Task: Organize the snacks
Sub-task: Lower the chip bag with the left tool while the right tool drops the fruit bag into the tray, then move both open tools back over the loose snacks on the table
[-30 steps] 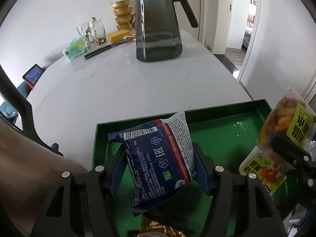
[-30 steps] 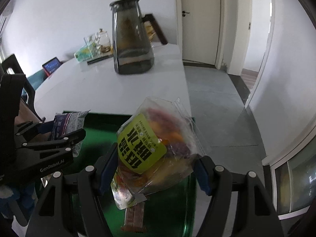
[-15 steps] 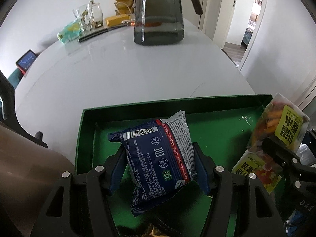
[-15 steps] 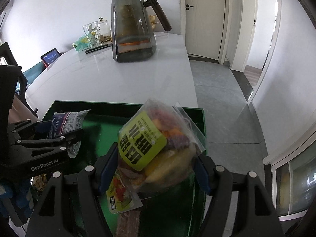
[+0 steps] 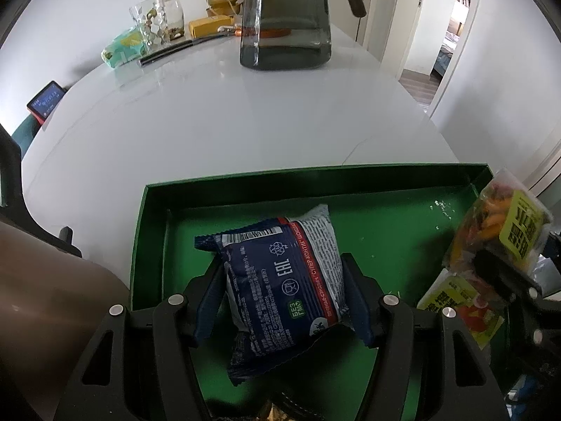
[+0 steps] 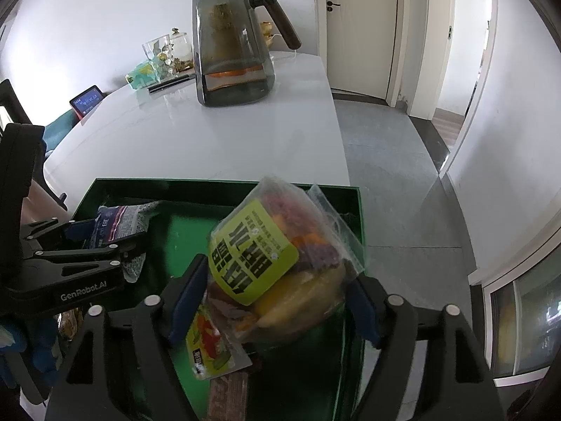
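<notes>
Left gripper [image 5: 282,301] — blue pads pressed against both sides of a dark blue snack packet [image 5: 280,280], which it holds above the left half of the green tray [image 5: 385,179]. The packet's barcode end points away from the camera and its lower edge hangs free.

Right gripper [image 6: 277,301] — clamped on a clear bag of dried fruit [image 6: 280,263] with a yellow-green label, held over the tray's right side. Beneath it in the tray lie a flat yellow-and-red sachet [image 6: 210,351] and a brown bar [image 6: 228,396].

The tray sits at the near edge of a white table [image 5: 228,119]. Farther back stands a smoked-glass pitcher [image 6: 231,45], with glass jars [image 5: 161,17] and a teal packet [image 5: 122,47] near the wall.
</notes>
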`<state>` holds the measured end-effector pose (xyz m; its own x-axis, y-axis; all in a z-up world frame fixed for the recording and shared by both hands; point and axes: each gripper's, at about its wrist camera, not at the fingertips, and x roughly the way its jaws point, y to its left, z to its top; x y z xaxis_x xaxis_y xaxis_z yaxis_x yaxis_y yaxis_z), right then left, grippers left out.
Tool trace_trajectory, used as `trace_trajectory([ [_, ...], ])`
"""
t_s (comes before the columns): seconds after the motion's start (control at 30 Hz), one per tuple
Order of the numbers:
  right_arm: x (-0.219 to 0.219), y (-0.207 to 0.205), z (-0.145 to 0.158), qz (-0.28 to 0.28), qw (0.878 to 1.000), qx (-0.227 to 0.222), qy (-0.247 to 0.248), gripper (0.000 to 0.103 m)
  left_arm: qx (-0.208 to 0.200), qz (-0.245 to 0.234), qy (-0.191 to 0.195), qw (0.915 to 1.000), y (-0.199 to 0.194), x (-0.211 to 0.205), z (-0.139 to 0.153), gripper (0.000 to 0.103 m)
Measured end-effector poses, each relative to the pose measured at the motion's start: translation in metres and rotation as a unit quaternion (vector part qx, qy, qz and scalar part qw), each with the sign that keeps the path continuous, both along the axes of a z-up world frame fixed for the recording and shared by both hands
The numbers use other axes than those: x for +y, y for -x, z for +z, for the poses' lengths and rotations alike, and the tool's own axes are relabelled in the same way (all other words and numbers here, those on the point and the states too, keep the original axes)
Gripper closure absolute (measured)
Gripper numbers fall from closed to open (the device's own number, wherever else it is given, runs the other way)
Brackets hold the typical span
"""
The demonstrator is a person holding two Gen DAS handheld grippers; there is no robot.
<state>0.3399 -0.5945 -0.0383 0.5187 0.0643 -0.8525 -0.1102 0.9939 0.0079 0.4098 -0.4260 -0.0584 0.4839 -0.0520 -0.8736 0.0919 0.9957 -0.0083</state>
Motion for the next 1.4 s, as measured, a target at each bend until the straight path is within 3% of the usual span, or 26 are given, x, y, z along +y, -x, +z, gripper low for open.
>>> trace_trajectory([
  [0.1, 0.0, 0.003, 0.002, -0.002, 1.0, 0.002, 0.004, 0.0, -0.027, 0.005, -0.015, 0.9995, 0.004, -0.002, 0.006, 0.035],
  [0.57, -0.003, 0.047, 0.052, -0.018, 0.999, -0.028, 0.007, 0.0, -0.068, -0.015, -0.012, 0.9975, 0.043, -0.011, 0.05, 0.035],
  [0.8, -0.01, 0.099, 0.112, -0.054, 0.995, -0.084, 0.014, 0.0, -0.088, -0.058, 0.014, 0.9943, 0.103, -0.021, 0.094, 0.035],
  [0.93, -0.004, 0.136, 0.159, -0.071, 0.987, -0.139, 0.024, 0.0, -0.135, -0.086, 0.015, 0.9869, 0.15, -0.014, 0.13, 0.035],
  [1.13, 0.035, 0.203, 0.236, -0.063, 0.973, -0.215, 0.058, 0.0, -0.214, -0.084, 0.02, 0.973, 0.209, 0.035, 0.19, 0.03],
  [1.33, 0.093, 0.259, 0.306, -0.04, 0.959, -0.271, 0.071, 0.0, -0.288, -0.071, 0.022, 0.9548, 0.261, 0.12, 0.245, 0.028],
  [1.4, 0.116, 0.273, 0.324, -0.028, 0.954, -0.288, 0.074, 0.0, -0.313, -0.054, 0.021, 0.9481, 0.276, 0.158, 0.261, 0.017],
])
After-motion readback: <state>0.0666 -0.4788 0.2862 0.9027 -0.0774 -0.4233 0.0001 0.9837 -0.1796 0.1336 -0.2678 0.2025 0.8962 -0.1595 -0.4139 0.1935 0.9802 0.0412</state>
